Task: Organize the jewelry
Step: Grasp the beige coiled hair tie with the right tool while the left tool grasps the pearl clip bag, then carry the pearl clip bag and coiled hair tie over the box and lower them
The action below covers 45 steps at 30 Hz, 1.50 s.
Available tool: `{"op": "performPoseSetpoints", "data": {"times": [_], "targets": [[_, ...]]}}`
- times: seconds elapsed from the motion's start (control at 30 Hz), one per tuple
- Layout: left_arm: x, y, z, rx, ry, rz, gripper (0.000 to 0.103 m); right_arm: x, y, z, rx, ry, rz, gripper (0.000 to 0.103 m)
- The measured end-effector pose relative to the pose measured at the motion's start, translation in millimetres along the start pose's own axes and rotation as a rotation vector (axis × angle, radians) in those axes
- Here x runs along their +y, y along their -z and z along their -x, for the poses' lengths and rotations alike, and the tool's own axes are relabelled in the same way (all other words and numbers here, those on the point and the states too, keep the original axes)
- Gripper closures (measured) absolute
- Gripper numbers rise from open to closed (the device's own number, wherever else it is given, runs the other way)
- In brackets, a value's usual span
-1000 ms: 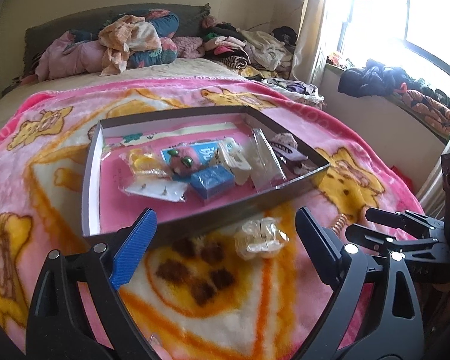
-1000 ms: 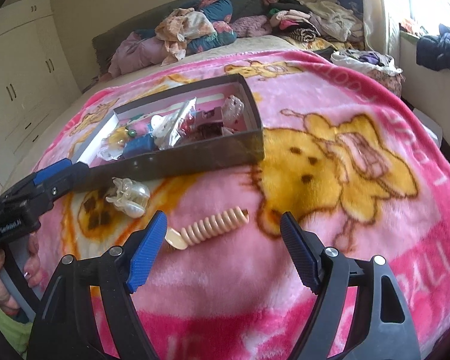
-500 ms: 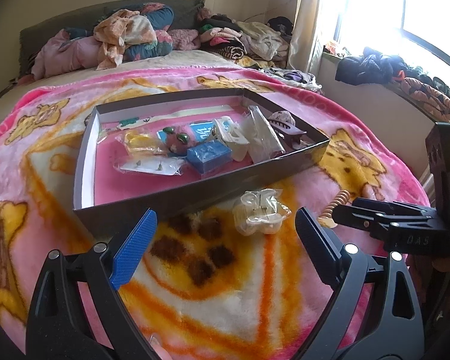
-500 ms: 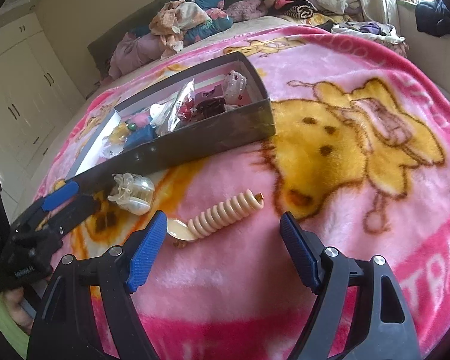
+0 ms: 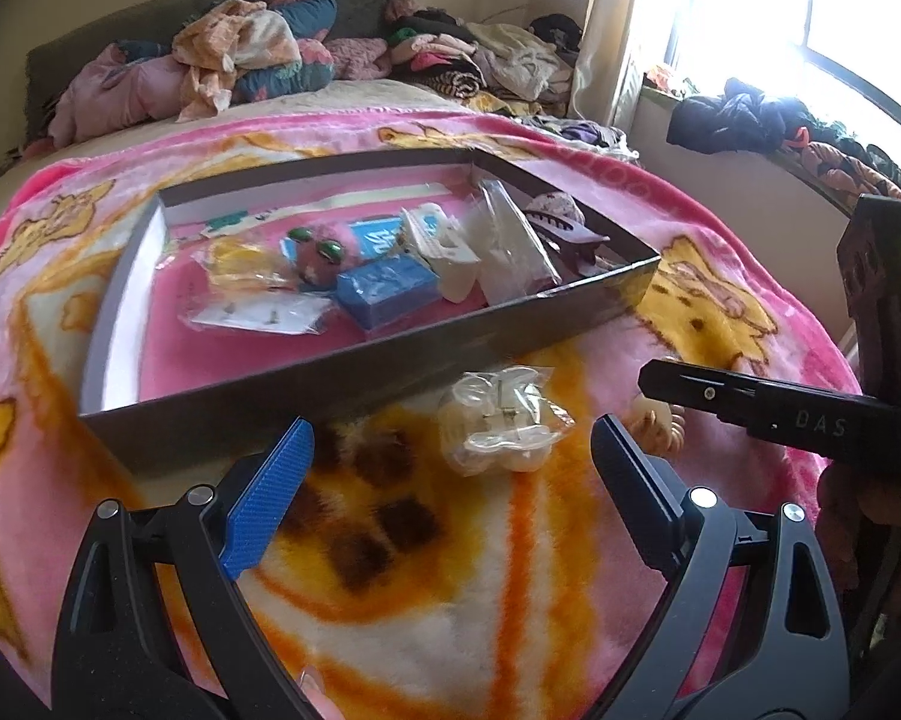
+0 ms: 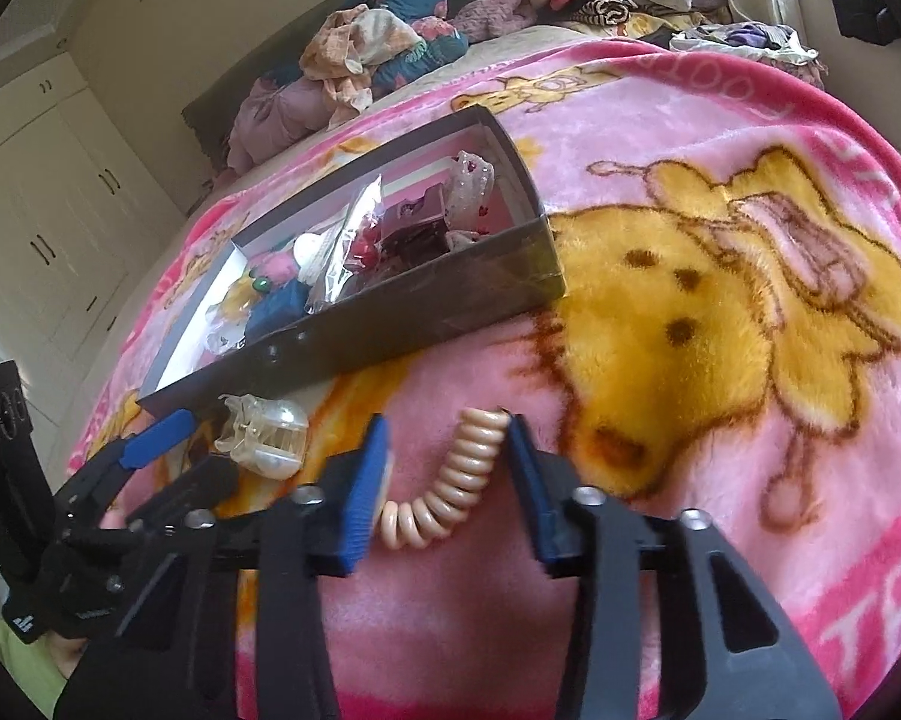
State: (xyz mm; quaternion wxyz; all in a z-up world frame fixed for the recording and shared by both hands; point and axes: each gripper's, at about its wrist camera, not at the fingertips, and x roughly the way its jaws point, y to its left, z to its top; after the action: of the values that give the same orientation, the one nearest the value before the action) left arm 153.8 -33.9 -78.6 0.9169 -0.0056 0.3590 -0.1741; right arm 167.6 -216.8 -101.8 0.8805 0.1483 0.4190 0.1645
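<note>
The peach coiled bracelet [image 6: 450, 492] lay on the pink blanket [image 6: 720, 138] of the bed, just in front of the dark shallow box [image 6: 426, 312] that already held packets and trinkets. It sat between the fingers of the right gripper [image 6: 444, 480], which were closing around it; the right finger looked to be at the coil's far end, while a sliver of gap seemed to remain at the left, so a firm grasp could not yet be claimed. The coil's long axis ran from near-left to far-right, curving between the fingers rather than squarely across them, so the squeeze would likely catch it partly lengthwise and might bend it. The left gripper [image 5: 450, 480] hovered with its fingers spread wide and empty, the clear packet of pale pieces [image 5: 498, 420] lying just ahead of them on the blanket, between the fingertips and the box's near wall. Each hand was therefore nearer its own item, and the box lay just beyond both, a short carry forward.
</note>
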Motion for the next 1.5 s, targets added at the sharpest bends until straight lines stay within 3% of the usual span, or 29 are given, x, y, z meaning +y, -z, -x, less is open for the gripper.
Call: {"op": "performPoseSetpoints", "data": {"times": [0.03, 0.07, 0.2, 0.4, 0.47, 0.9, 1.5], "targets": [[-1.0, -0.1, -2.3, 0.004, 0.001, -0.001, 0.018, 0.2, 0.0, 0.0, -0.002, -0.001, 0.005, 0.076], [-1.4, -0.3, -4.9, 0.011, 0.001, -0.002, 0.018, 0.1, -0.1, -0.6, -0.003, 0.0, 0.01, 0.086], [-2.3, -1.4, -13.4, 0.035, 0.008, 0.006, 0.021, -2.8, 1.6, 1.7, -0.005, -0.006, 0.006, 0.086], [-5.2, -4.1, -26.8, 0.08, -0.011, 0.001, 0.05, -6.1, 2.6, 11.3, -0.022, -0.009, -0.004, 0.086], [-5.4, -4.8, -26.0, 0.079, -0.001, -0.003, 0.065, -7.3, 1.8, 16.0, -0.033, -0.015, -0.006, 0.086], [-10.9, -13.4, 1.8, 0.022, 0.039, -0.015, 0.065, 5.8, -6.8, 39.3, -0.079, -0.031, 0.033, 0.086], [49.4, -46.4, 23.9, -0.076, -0.019, 0.113, 0.065, 58.6, -65.8, 34.0, -0.125, -0.07, 0.146, 0.086]]}}
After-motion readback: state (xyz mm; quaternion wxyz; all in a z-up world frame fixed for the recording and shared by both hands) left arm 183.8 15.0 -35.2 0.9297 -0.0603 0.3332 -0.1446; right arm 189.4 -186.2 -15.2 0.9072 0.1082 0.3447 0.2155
